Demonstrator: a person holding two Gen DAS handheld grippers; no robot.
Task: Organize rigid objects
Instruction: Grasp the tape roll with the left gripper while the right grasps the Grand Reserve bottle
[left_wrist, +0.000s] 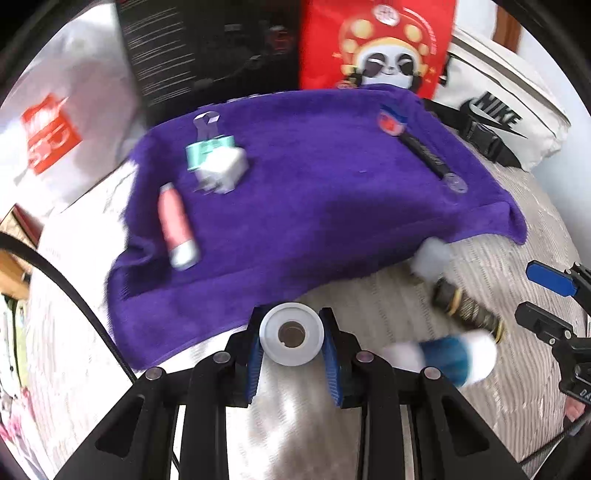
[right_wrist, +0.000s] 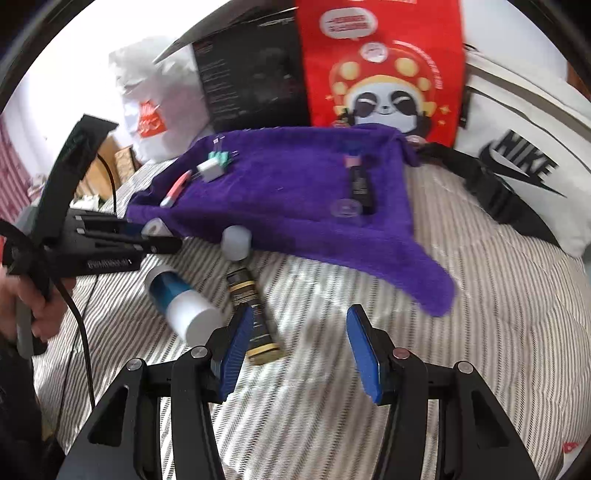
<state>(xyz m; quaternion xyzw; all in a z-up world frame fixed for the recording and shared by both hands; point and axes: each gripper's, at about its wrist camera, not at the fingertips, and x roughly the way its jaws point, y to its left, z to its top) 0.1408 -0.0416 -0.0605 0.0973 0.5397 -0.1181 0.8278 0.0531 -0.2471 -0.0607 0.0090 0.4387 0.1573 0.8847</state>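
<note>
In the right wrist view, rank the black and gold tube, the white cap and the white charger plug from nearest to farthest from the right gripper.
From the open right gripper:
1. Black and gold tube, on the striped bedding beside the left finger.
2. White cap, farther up, at the purple towel's near edge.
3. White charger plug, on the towel's far left part.

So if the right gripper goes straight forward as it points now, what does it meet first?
Probably bare striped bedding, then the near edge of the purple towel. The open right gripper has the dark tube beside its left finger, not ahead. Depth is unclear.
</note>
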